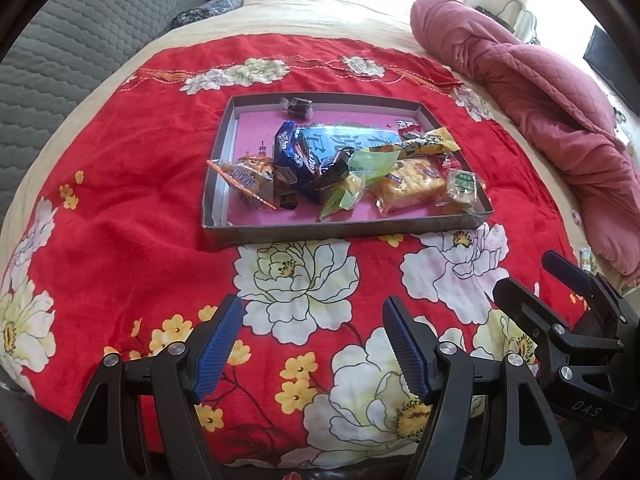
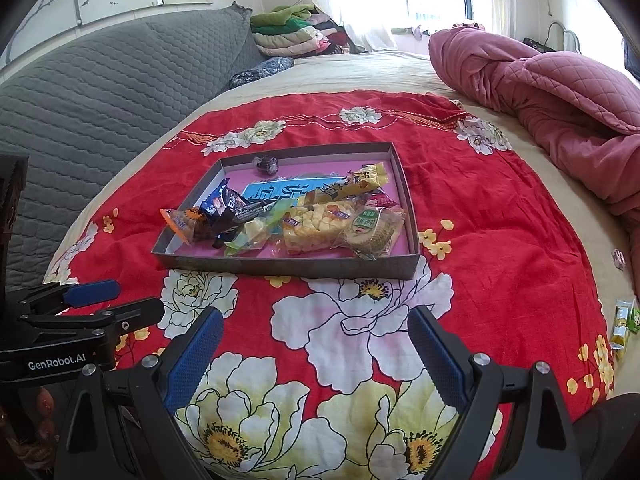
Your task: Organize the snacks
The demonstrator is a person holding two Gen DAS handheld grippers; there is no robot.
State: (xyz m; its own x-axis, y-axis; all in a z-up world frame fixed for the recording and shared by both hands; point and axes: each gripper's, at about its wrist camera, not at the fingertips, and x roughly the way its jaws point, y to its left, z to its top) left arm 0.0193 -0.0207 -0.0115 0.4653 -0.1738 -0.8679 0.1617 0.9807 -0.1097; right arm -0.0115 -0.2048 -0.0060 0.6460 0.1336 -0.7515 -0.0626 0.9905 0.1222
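- The snacks (image 1: 340,168) are seen piled in a shallow grey tray (image 1: 344,232) on the red floral blanket (image 1: 120,220) covering the bed.
- The left hand-held gripper (image 1: 314,344) is held spread, nothing between its pads.
- The right hand-held gripper (image 2: 316,356) is likewise spread and empty, short of the tray.
- Small packets (image 2: 624,324) are seen near the blanket's right edge.

A shallow box lid (image 2: 404,268) lies on a flowered blanket (image 2: 480,208) spread over the bed (image 2: 360,68); snack packets are heaped in the lid's near half; a cracker pack (image 2: 316,224) lies toward the right, with a round biscuit pack (image 2: 370,230) beside it in the near right corner; a dark cookie packet (image 2: 224,204) sits left of centre, an orange-wrapped cake (image 2: 182,222) overhanging the left rim; one wrapped candy (image 2: 265,165) lies alone by the far wall; a rumpled quilt (image 2: 560,92) lies to the right behind the lid; two small packets (image 2: 624,320) rest near the bed's right edge; folded bedding (image 2: 288,32) is stacked at the far end; both hand-held grippers, left (image 1: 312,348) and right (image 2: 316,354), hang before the lid, side by side.
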